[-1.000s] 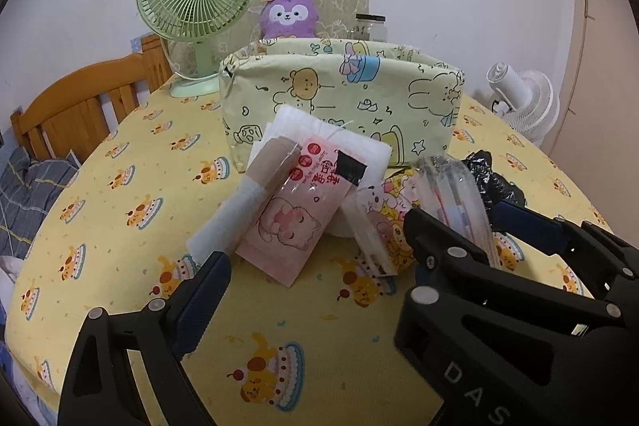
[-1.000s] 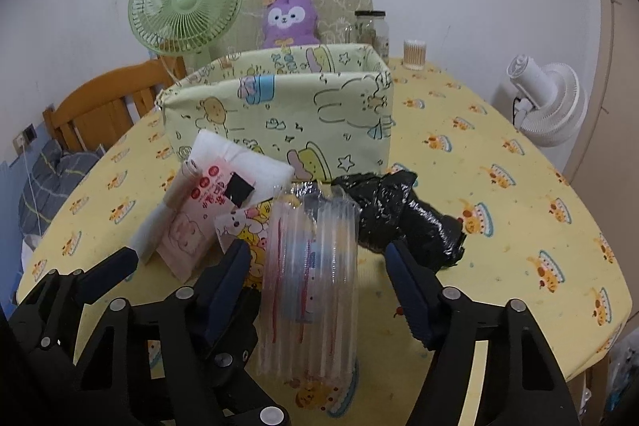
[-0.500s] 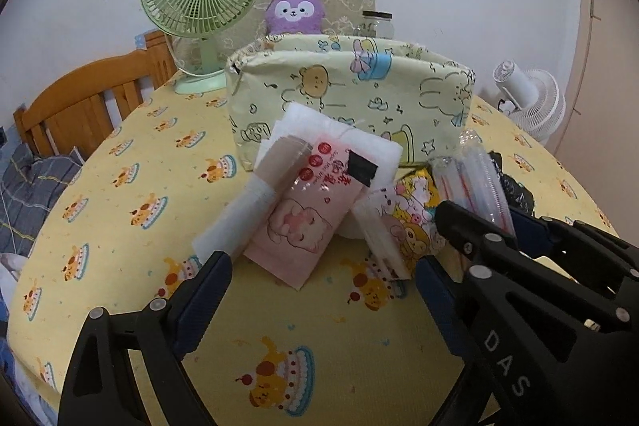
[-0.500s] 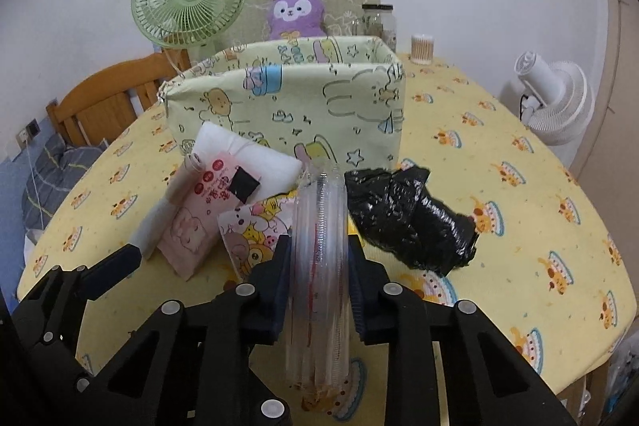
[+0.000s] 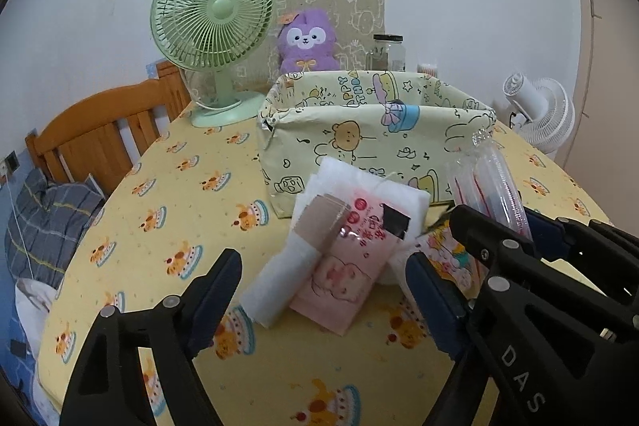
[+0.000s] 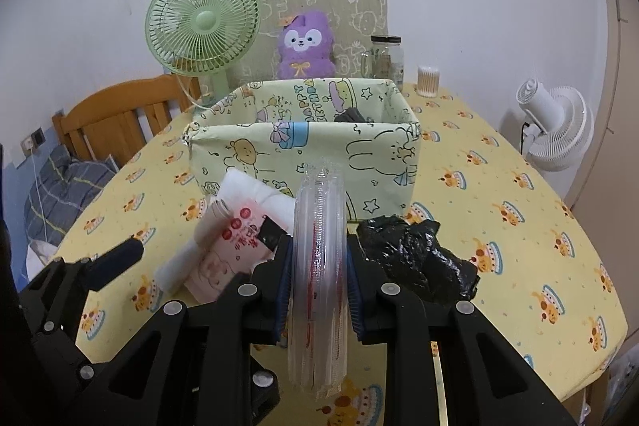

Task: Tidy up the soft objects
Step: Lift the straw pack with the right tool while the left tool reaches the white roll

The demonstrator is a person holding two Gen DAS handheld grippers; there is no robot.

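My right hand-held gripper clamps the clear air-cushion packet upright above the counter, fabric bin at 12 o'clock; my left hand-held gripper gapes wide before the pink packet

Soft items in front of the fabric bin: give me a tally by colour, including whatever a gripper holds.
Clear: 1, the air-cushion pack in the right gripper
White: 1, padding
Pink: 1, pouch
Black: 1, plastic bag
Cartoon-print: 1, packet
Total: 5
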